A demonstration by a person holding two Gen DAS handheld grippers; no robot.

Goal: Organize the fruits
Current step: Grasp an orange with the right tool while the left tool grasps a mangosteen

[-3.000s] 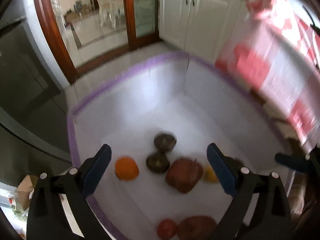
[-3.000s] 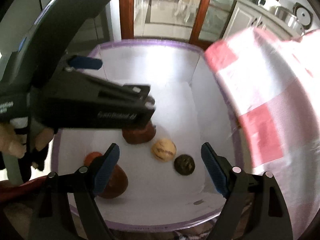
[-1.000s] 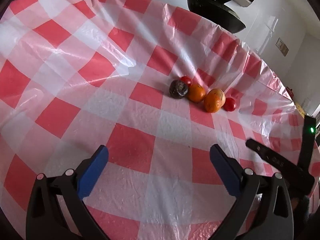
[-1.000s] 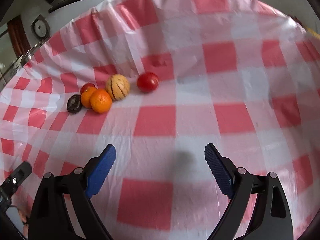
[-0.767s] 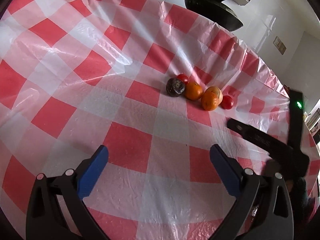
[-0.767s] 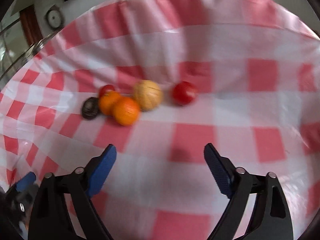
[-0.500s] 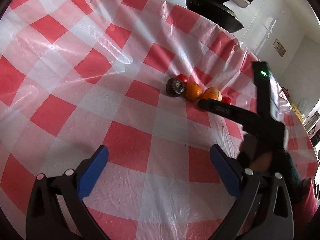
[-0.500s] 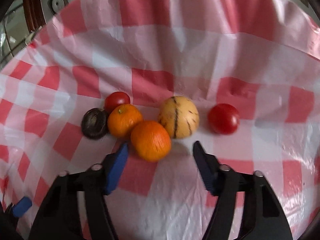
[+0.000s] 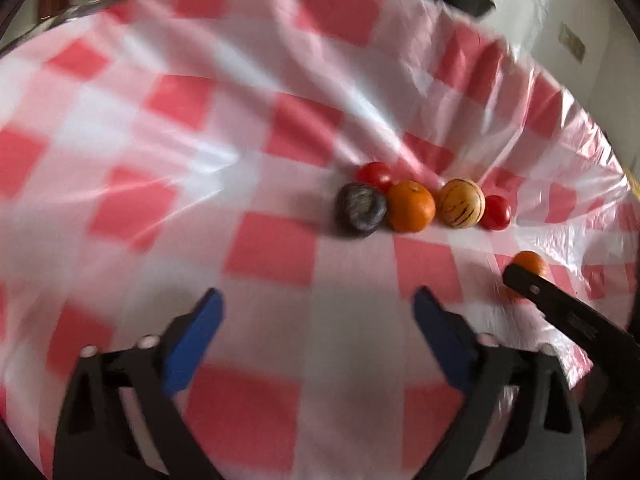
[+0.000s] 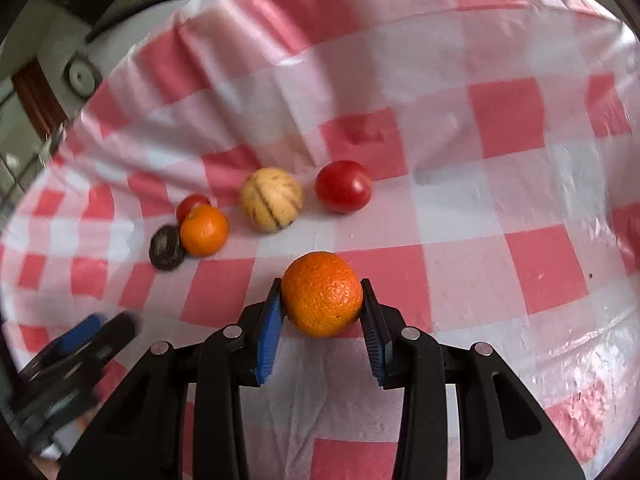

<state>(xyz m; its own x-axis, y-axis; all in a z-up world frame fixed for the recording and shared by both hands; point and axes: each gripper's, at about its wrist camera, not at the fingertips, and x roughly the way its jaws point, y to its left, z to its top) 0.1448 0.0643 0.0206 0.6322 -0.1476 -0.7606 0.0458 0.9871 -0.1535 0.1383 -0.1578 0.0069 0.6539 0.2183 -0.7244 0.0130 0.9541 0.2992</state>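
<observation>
Right wrist: two oranges, two tomatoes, right gripper clamping one.

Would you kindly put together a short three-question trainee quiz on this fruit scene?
1. True or false: the right gripper is shut on an orange.
2. How many fruits lie on the checked tablecloth beyond it? A) three B) five C) seven
3. Fill in: the left gripper holds ____.

Key: 1 true. 2 B: two tomatoes, a small orange, a striped yellow fruit, a dark fruit. 3 nothing; its jaws have just been closing, nothing between them.
</observation>
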